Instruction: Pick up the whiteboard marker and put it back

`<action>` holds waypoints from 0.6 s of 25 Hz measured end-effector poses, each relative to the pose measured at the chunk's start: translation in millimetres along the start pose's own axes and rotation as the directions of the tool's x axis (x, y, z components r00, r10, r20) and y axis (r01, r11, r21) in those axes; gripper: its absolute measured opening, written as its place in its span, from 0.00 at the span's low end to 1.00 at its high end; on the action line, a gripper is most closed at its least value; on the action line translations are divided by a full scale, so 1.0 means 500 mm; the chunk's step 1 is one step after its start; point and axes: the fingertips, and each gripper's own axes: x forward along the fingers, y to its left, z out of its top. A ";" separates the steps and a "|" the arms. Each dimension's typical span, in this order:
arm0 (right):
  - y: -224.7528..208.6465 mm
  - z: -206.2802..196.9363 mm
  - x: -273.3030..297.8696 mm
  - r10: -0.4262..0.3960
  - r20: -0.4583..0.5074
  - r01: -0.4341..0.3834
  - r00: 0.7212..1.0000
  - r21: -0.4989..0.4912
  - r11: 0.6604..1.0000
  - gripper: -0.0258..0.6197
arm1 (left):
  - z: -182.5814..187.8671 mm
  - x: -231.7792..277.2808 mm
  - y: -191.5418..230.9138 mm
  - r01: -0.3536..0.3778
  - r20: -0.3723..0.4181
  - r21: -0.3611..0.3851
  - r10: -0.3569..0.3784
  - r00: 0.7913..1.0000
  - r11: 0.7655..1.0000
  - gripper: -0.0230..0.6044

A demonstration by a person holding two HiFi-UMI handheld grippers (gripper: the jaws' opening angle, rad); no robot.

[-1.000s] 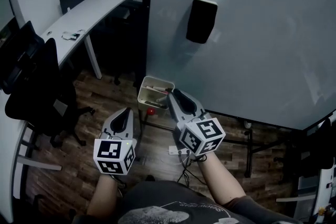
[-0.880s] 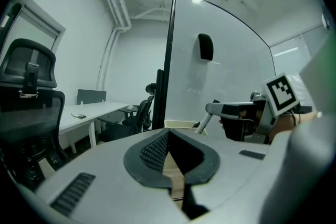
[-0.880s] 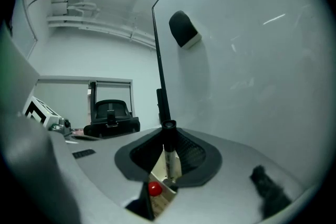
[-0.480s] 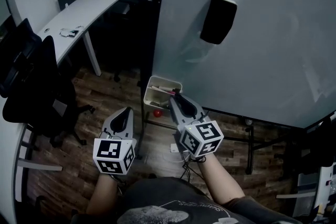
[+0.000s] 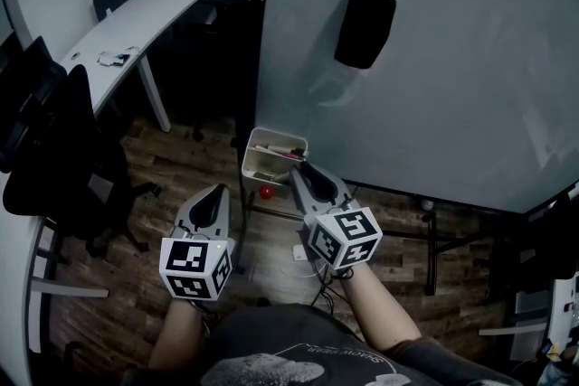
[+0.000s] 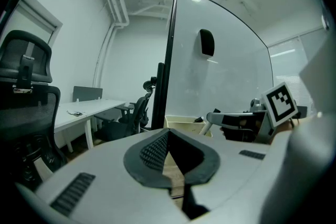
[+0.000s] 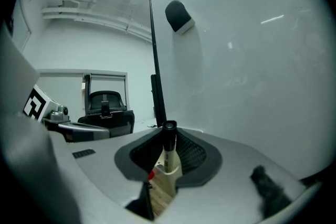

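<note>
Right gripper [image 5: 303, 167] is clamping the whiteboard marker [image 7: 168, 145] upright at the cream tray's [image 5: 274, 132] near edge. If it's tilting in the pads, it could be clipping the rim and dropping floorwards. Left gripper [image 5: 213, 193] is idling closed, empty; the whiteboard [image 5: 452, 77] is crowding the right side

The person wears a dark grey T-shirt [image 5: 271, 353] with a pale print, and the left gripper [image 5: 216, 191] and right gripper [image 5: 301, 166] are light grey pointed shells with dark ribbed pads [image 6: 152, 152] and black-and-white marker cubes [image 5: 196, 267].
</note>
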 end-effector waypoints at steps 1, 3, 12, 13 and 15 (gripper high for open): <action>0.000 0.000 -0.003 -0.002 0.000 0.002 1.000 -0.003 1.000 0.17 | 0.001 -0.001 -0.002 -0.001 0.001 0.001 0.001 1.000 1.000 0.06; 0.000 0.000 -0.010 0.000 0.003 0.000 1.000 -0.003 1.000 0.17 | 0.002 -0.004 -0.008 -0.003 0.003 0.001 0.003 1.000 1.000 0.06; 0.002 0.011 -0.036 0.019 0.003 -0.019 1.000 -0.007 1.000 0.21 | -0.004 -0.033 -0.045 -0.013 -0.001 0.007 0.013 1.000 1.000 0.06; 0.002 0.014 -0.041 0.021 0.009 -0.021 1.000 -0.005 1.000 0.21 | -0.004 -0.037 -0.048 -0.016 0.000 0.008 0.016 1.000 1.000 0.06; 0.004 0.018 -0.052 0.027 0.016 -0.027 1.000 -0.003 1.000 0.21 | -0.004 -0.042 -0.053 -0.023 0.003 0.008 0.023 1.000 1.000 0.06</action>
